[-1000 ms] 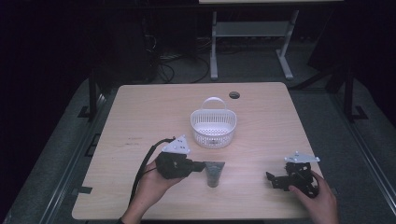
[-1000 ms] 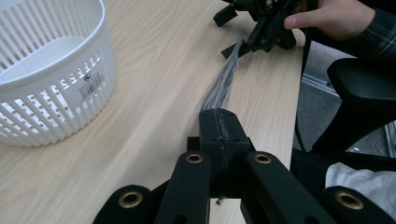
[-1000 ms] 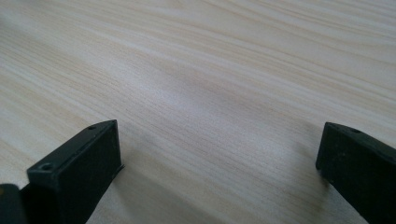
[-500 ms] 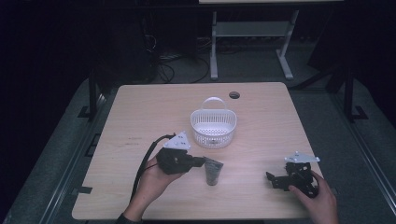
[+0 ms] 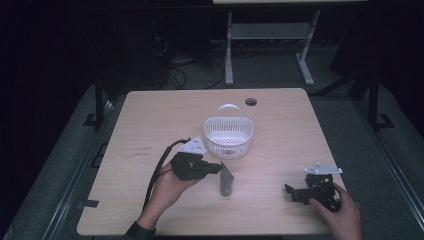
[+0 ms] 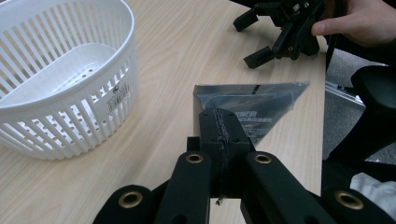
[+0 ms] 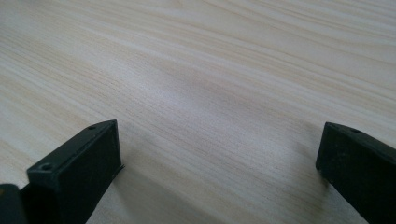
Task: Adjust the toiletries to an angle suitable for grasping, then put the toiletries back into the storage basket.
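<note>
While dark foil packet (image 6: pixel 252 105) stays clamped in left gripper (image 6: pixel 223 122), slight shift toward white basket (image 5: pixel 228 137) is seen; drop-in judged next. Right gripper (image 7: pixel 219 154) rested wide open, empty, on table (image 5: pixel 150 120).

I see a light wooden counter (image 5: pixel 150 130) with a round cable hole (image 5: pixel 251 102) near its far edge, and a white metal frame (image 5: pixel 270 35) on the dark floor (image 5: pixel 350 125) behind.

One overhead cam, two gripper cams.
High view looked forward-down over the table (image 5: pixel 150 115); left gripper view sat close, sharing basket (image 6: pixel 56 79); right skimmed tabletop.
</note>
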`<state>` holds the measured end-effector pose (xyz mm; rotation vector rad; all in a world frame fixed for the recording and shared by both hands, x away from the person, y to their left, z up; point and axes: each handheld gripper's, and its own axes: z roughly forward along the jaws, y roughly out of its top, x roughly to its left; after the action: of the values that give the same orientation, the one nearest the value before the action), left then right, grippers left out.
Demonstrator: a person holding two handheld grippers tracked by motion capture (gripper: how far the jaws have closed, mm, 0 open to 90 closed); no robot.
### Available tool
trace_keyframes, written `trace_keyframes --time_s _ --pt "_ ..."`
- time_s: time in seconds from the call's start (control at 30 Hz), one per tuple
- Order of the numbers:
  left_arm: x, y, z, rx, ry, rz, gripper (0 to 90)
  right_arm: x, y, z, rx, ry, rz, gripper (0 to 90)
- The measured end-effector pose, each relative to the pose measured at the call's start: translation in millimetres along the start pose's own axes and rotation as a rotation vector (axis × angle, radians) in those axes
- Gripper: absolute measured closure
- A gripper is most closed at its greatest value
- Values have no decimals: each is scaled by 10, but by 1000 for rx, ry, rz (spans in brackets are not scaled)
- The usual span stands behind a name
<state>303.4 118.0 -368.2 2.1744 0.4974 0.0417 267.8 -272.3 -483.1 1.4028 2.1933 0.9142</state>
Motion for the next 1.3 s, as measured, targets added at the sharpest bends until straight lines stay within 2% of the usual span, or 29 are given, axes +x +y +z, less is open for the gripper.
trace_keyframes --time_s 0.33,0.47,0.7,0.9,0.97,1.13,1.3 --pt "68 59 79 -5 -8 7 895 -1 0 -1 0 1 -2 0" --pt "66 54 56 -7 -11 9 887 -1 0 -1 0 1 -2 0" --pt "83 19 -79 -9 2 1 690 -1 0 -1 0 1 -2 0" --pt "75 17 -152 -6 17 16 416 -1 0 -1 0 1 -2 0" --pt "71 22 -157 6 8 25 332 -1 0 -1 0 1 -2 0" --pt "33 64 -170 10 13 54 214 -1 0 -1 -1 1 -2 0" --pt "-1 143 -179 26 3 82 164 -1 0 0 0 1 -1 0"
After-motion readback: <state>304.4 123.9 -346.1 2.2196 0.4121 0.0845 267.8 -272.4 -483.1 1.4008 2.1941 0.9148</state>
